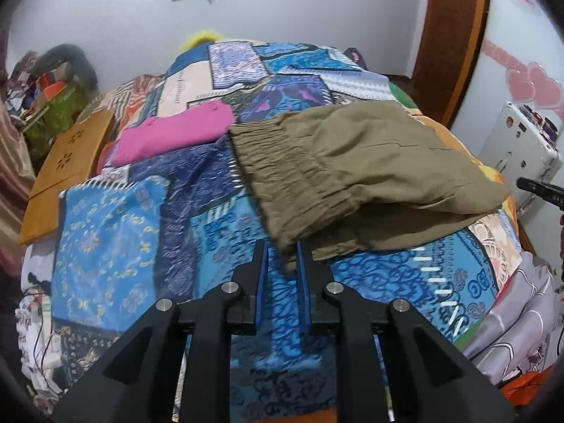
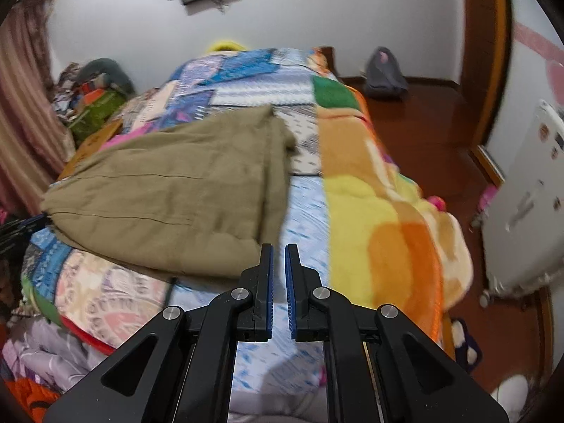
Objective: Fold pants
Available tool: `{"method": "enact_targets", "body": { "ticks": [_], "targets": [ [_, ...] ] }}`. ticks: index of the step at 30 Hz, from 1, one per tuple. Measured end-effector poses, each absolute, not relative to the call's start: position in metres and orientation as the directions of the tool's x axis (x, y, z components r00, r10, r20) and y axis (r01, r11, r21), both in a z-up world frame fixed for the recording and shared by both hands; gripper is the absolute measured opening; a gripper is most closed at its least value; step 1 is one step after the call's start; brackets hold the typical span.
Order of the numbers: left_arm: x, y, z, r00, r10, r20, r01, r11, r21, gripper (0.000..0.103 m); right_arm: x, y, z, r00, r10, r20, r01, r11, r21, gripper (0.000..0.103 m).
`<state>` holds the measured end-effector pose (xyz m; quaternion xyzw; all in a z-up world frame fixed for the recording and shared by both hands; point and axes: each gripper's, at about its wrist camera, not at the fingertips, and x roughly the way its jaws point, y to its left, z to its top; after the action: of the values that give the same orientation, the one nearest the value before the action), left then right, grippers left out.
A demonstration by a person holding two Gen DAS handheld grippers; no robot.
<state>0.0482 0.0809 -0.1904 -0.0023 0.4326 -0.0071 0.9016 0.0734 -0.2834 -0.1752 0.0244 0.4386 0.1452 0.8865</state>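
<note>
Left gripper (image 1: 282, 257), jaws parted at the folded olive-khaki cotton pants (image 1: 352, 169); right gripper (image 2: 279, 261) narrowly parted, empty; a one-layer pinch would undo the fold.

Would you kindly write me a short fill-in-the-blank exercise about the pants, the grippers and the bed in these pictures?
1. The pants lying on the patchwork bedspread are ____ in colour.
2. The folded garment beyond the pants' elastic waistband is ____.
3. The left gripper has its jaws slightly apart at the pants' ____ end.
4. The right gripper holds ____ between its jaws.

Missing words: olive-brown; pink; waistband; nothing
</note>
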Motion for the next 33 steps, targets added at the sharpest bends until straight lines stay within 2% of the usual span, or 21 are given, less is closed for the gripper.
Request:
{"method": "enact_targets", "body": {
  "ticks": [4,9,12,17,21,23,25,30,33],
  "targets": [
    [0.048,0.097,-0.175,0.635,-0.005,-0.772,-0.038,0.999,-0.037,0.016,0.074,-0.283,-0.162,0.589,0.272,-0.761,-0.235,0.959,0.161,0.008],
    [0.064,0.093,-0.148,0.663,-0.03,-0.748,-0.027,0.998,-0.064,0.016,0.083,-0.258,-0.142,0.621,0.322,-0.715,-0.303,0.94,0.16,0.029],
    [0.078,0.077,-0.137,0.675,-0.063,-0.735,0.009,0.997,-0.077,0.016,0.089,-0.233,-0.135,0.611,0.387,-0.691,-0.371,0.911,0.181,0.038],
    [0.098,0.047,-0.152,0.642,-0.115,-0.758,0.073,0.993,-0.089,0.016,0.097,-0.198,-0.158,0.554,0.422,-0.718,-0.438,0.881,0.18,0.039],
    [0.106,0.035,-0.189,0.57,-0.139,-0.81,0.076,0.99,-0.116,0.016,0.101,-0.192,-0.196,0.466,0.411,-0.784,-0.43,0.879,0.205,0.039],
    [0.104,0.033,-0.199,0.579,-0.134,-0.805,0.071,0.991,-0.114,0.017,0.099,-0.196,-0.214,0.439,0.414,-0.797,-0.415,0.881,0.229,0.04],
    [0.102,0.032,-0.197,0.586,-0.125,-0.801,0.073,0.992,-0.102,0.017,0.1,-0.201,-0.213,0.43,0.421,-0.799,-0.404,0.881,0.247,0.043],
    [0.111,0.043,-0.176,0.589,-0.119,-0.799,0.049,0.992,-0.113,0.018,0.111,-0.209,-0.19,0.463,0.375,-0.803,-0.405,0.895,0.185,0.043],
    [0.12,0.056,-0.16,0.627,-0.068,-0.776,0.017,0.997,-0.074,0.027,0.12,-0.214,-0.178,0.498,0.366,-0.786,-0.395,0.903,0.171,0.043]
  ]
}}
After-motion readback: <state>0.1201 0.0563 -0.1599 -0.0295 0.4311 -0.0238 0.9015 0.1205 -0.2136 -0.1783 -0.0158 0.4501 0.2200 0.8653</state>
